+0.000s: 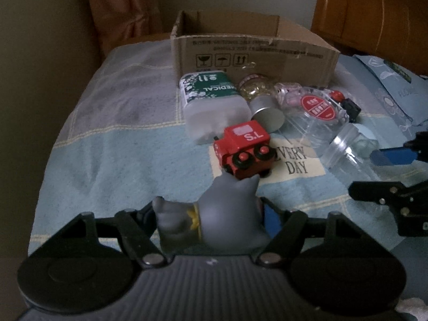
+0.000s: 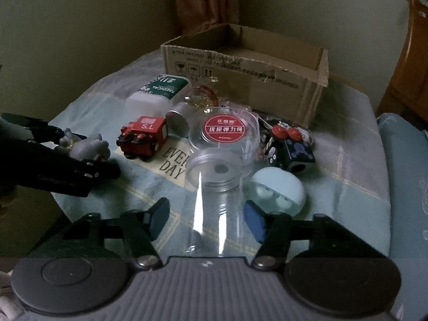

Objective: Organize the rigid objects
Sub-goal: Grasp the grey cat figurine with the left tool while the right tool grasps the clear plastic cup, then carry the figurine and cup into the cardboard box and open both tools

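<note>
The left hand-held gripper (image 1: 214, 214) tilts down toward the towel-covered surface (image 1: 107, 147), clenched on a grey toy figure (image 1: 227, 208) near the front edge, its ears just short of a red toy train (image 1: 244, 147). The right hand-held gripper (image 2: 207, 219) also tilts down, its fingers (image 2: 254, 222) straddling a clear plastic jar (image 2: 214, 200) lying on its side; whether the pads press it I cannot tell. A cardboard box (image 2: 267, 80) sits at the far edge.
</note>
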The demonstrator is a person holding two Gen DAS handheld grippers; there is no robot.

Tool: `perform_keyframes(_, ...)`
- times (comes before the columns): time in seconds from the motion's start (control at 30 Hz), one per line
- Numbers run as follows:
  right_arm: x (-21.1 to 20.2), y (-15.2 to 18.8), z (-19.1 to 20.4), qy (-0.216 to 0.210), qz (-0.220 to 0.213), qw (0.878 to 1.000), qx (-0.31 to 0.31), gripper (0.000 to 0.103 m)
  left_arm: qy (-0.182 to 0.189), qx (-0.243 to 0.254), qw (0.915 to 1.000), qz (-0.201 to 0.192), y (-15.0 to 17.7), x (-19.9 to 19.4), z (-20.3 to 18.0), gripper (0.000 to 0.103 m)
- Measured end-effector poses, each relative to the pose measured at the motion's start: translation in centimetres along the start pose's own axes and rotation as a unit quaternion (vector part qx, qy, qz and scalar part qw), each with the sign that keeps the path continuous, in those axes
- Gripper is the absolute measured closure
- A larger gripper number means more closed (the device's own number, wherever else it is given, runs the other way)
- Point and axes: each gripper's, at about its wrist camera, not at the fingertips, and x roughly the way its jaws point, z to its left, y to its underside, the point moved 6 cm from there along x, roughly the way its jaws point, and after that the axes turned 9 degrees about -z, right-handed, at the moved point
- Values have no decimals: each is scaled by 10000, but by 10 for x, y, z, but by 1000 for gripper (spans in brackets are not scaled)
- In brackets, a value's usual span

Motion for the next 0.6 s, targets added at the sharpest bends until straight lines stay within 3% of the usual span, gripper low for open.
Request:
perform_keyframes(0.17, 11, 0, -1, 63, 135, 9999, -74, 45, 22, -41, 10000, 11, 0, 1, 1, 28)
perform_keyframes(0.6, 7, -6, 0, 59, 137, 9998, -139, 46, 135, 61, 9999, -17, -7, -3, -1, 29)
